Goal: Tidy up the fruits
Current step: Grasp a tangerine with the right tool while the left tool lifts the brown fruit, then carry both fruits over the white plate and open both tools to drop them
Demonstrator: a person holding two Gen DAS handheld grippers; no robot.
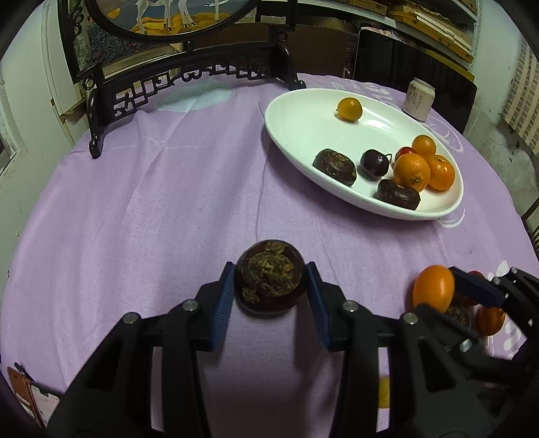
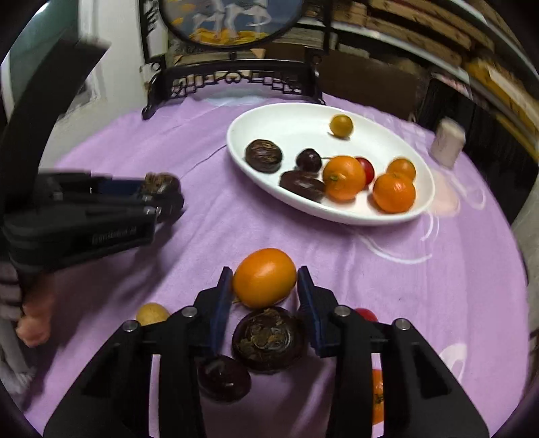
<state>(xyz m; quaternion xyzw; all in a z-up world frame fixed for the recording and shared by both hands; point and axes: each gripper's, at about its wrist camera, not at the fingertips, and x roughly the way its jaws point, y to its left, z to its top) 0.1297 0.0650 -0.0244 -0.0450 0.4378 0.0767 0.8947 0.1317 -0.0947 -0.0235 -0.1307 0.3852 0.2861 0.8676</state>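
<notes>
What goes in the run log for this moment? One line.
left gripper: shut on dark fruit | right gripper: shut on orange fruit | plate: holds fruit

A pale can (image 1: 418,98) stands on the purple cloth (image 1: 168,188) (beyond it, a carved dark-wood stand (image 1: 188,81))

I seem to be working in a lived-in home, at a round table (image 1: 168,188) draped in a lilac cloth. At its far edge stands a dark carved wooden stand (image 1: 188,77) holding a round painted screen (image 1: 168,17), with a drinks can (image 1: 418,99) nearby. Behind are cluttered shelves of stacked boards (image 2: 421,30), a pale door (image 1: 33,111) and a worn, stained wall (image 1: 505,158).
</notes>
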